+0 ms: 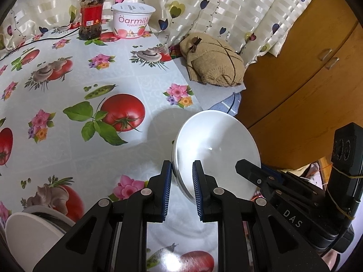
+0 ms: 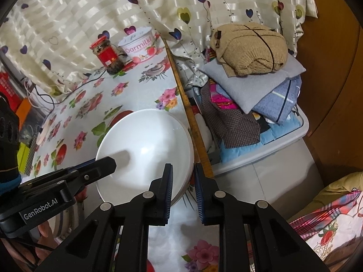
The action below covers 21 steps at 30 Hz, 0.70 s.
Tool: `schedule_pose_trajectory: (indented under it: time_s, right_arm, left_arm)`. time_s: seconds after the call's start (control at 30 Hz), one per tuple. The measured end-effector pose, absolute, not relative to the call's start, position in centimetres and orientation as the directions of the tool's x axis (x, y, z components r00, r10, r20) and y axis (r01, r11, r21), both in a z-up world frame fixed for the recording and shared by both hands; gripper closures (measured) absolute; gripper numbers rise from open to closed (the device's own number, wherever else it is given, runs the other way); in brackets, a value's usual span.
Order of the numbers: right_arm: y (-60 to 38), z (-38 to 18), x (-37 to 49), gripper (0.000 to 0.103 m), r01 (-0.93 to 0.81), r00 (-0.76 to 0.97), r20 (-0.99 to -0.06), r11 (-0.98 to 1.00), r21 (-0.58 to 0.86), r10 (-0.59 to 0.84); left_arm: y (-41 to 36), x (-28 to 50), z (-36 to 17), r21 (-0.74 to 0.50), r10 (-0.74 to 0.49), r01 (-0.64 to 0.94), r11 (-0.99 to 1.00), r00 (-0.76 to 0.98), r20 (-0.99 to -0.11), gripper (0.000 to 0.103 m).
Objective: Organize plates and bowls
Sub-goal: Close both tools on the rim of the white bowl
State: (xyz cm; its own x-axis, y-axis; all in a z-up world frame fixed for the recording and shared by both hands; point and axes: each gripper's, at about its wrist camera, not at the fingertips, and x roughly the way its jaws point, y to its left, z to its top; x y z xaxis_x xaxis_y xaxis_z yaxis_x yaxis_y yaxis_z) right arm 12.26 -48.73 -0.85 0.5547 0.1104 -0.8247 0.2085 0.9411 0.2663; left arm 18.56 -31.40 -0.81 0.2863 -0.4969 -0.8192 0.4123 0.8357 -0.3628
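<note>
A white bowl (image 1: 215,149) (image 2: 145,145) is held tilted over the flowered tablecloth (image 1: 90,86), near the table's right edge. My left gripper (image 1: 181,176) straddles its near rim, one pad inside and one outside, shut on it. My right gripper (image 2: 183,181) grips the rim on the opposite side in the same way. Each gripper shows in the other's view: the right gripper (image 1: 247,170) at the bowl's right, the left gripper (image 2: 109,163) reaching over the bowl's inside. More white dishes (image 1: 29,233) sit at the lower left, on a striped bowl (image 2: 65,222).
A red-lidded jar (image 1: 90,15) and a yogurt tub (image 1: 132,20) stand at the back by the curtain. A black cable (image 1: 34,42) runs along there. Right of the table, folded clothes (image 2: 249,52) are piled on a bin. A wooden cabinet (image 1: 306,79) stands beyond.
</note>
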Motion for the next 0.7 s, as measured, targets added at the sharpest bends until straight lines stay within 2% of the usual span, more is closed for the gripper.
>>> schedule_pose_trajectory:
  time_s: [0.7]
  right_arm:
    - [-45.9, 3.1, 10.9, 0.085, 0.156, 0.597, -0.794, 0.955, 0.252, 0.112]
  left_arm:
    - [-28.1, 16.7, 2.3, -0.366, -0.511, 0.407, 0.837, 0.339, -0.790, 0.083]
